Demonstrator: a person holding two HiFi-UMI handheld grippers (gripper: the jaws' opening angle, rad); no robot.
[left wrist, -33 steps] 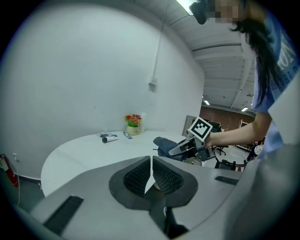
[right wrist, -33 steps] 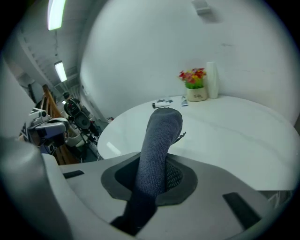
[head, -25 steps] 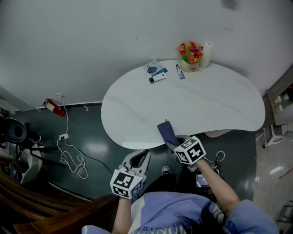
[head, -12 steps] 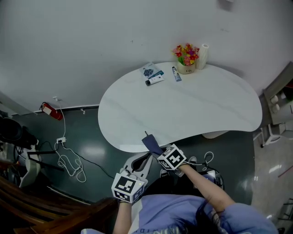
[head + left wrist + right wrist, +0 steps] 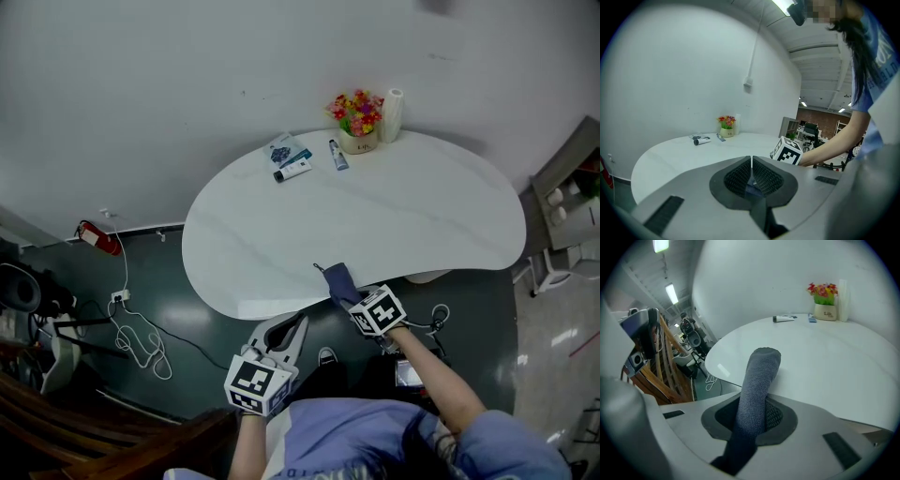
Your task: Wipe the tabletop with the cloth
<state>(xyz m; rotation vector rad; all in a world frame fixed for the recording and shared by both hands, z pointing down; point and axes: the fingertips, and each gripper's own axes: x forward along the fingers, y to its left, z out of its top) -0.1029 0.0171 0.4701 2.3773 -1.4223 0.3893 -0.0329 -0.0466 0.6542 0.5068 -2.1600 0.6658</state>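
Observation:
A white kidney-shaped tabletop (image 5: 375,216) fills the middle of the head view. At its near edge my right gripper (image 5: 349,296) is shut on a folded grey-blue cloth (image 5: 338,280), whose free end sticks out over the table rim. In the right gripper view the cloth (image 5: 757,390) stands up from between the jaws, with the tabletop (image 5: 825,362) beyond it. My left gripper (image 5: 284,331) hangs below the table edge over the floor, jaws closed together and holding nothing; its own view shows the two pads (image 5: 740,177) touching.
At the table's far side stand a flower pot (image 5: 356,127) and a white roll (image 5: 392,114). Two tubes (image 5: 292,170) (image 5: 336,155) and a packet (image 5: 281,148) lie beside them. A red extinguisher (image 5: 92,237) and cables (image 5: 136,328) are on the dark floor at left.
My right gripper with the cloth swung left half a second ago and has come back right along the near table edge. The left gripper stayed about where it was.

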